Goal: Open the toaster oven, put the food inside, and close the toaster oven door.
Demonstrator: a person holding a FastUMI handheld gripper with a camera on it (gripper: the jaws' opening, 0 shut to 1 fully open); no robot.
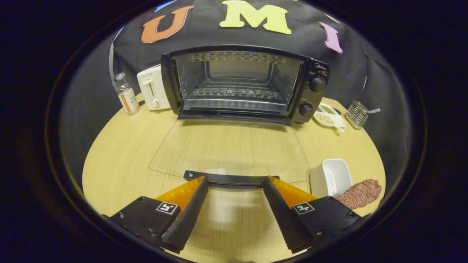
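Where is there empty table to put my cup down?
Bare table lies left of the open glass door, in front of the bottle and white toaster. It's crowded right of the door: white container, meat patty, snack dish, wire holder. The open tool sits at the door handle.

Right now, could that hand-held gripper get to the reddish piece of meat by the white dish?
Probably yes. The hand-held gripper is open at the handle of the lowered glass door. The meat lies just beyond its right finger, beside the white dish, with nothing covering it.
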